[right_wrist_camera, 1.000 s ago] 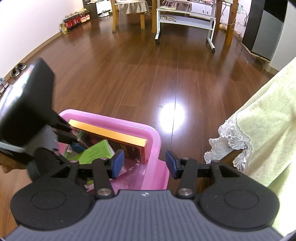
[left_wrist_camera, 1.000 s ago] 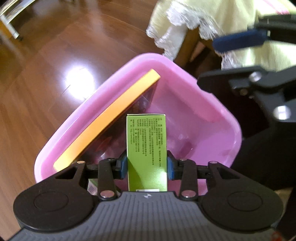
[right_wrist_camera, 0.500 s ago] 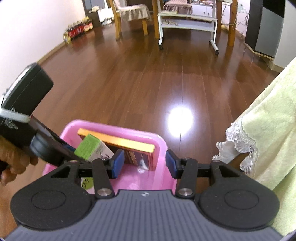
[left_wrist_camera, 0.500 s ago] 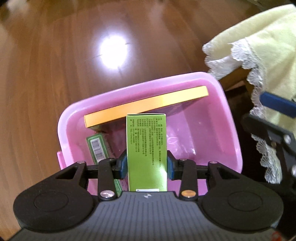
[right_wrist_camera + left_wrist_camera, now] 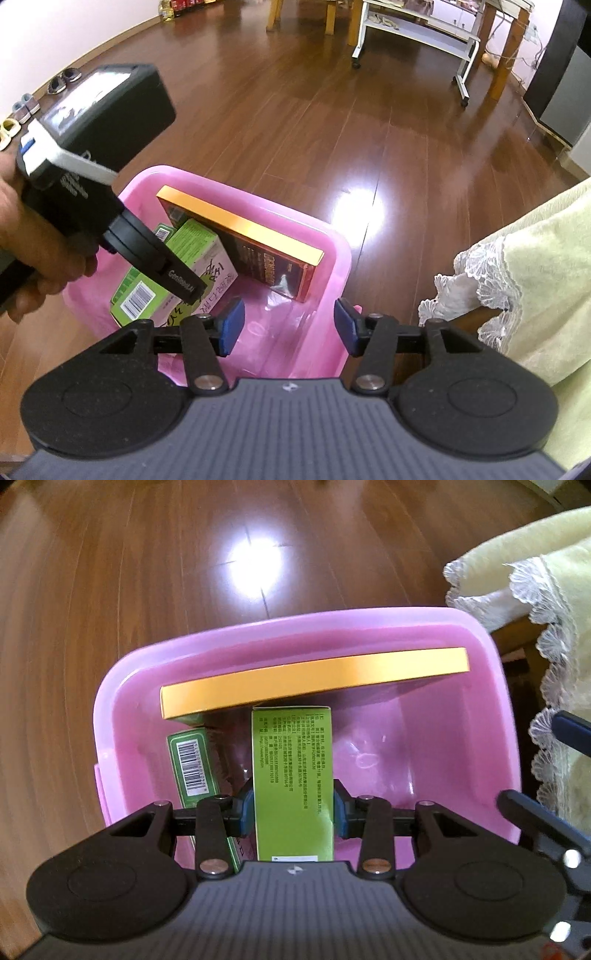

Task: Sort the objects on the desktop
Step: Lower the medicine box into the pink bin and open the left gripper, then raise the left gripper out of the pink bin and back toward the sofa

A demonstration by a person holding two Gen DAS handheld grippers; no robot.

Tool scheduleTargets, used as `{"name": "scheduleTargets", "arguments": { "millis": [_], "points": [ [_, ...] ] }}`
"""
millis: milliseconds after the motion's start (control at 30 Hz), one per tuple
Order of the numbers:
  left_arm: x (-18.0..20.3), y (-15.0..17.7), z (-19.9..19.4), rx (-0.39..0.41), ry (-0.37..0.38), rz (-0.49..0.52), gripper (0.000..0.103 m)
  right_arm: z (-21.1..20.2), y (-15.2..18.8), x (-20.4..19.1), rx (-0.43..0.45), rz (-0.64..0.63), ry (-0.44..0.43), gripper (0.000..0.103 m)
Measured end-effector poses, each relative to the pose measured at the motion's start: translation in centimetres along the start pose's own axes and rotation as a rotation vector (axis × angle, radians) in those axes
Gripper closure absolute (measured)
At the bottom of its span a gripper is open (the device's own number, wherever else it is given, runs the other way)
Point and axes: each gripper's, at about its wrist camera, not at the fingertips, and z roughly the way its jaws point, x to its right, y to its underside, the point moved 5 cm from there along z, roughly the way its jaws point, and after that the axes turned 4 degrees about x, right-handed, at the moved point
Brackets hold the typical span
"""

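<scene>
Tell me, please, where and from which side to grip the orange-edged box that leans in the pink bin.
Grip the orange-edged box by its long upper edge, coming from above. It stands on edge, leaning against the pink bin wall, so only that narrow edge is free. The open right gripper seems better placed.

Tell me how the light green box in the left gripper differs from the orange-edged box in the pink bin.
The light green box is clamped by the left gripper; the orange-edged box is free, leaning against the pink bin's far wall. The light green box is narrow with green printed faces; the orange-edged box is wide and flat, with a dark face. Both are cardboard boxes within the bin's outline.
</scene>
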Motion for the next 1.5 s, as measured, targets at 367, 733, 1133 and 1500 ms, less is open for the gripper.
{"name": "scheduleTargets", "arguments": {
  "millis": [367,733,1133,1500],
  "points": [
    [0.4,0.7,0.2,-0.015,0.03,0.028,0.044,0.4,-0.2,-0.1,-0.019,0.004,-0.002,0.051],
    [3.8,0.9,-3.7,0.038,0.153,0.355,0.052,-0.4,-0.7,2.1,0.033,0.087,0.067,0.051],
    [9.5,1.3,0.6,-0.076,0.12,1.135,0.074,-0.4,-0.4,3.1,0.026,0.139,0.06,0.051],
    [10.6,2.5,4.9,-0.176,0.042,1.331,0.073,-0.3,0.6,4.7,0.006,0.189,0.075,0.052]
  ]
}}
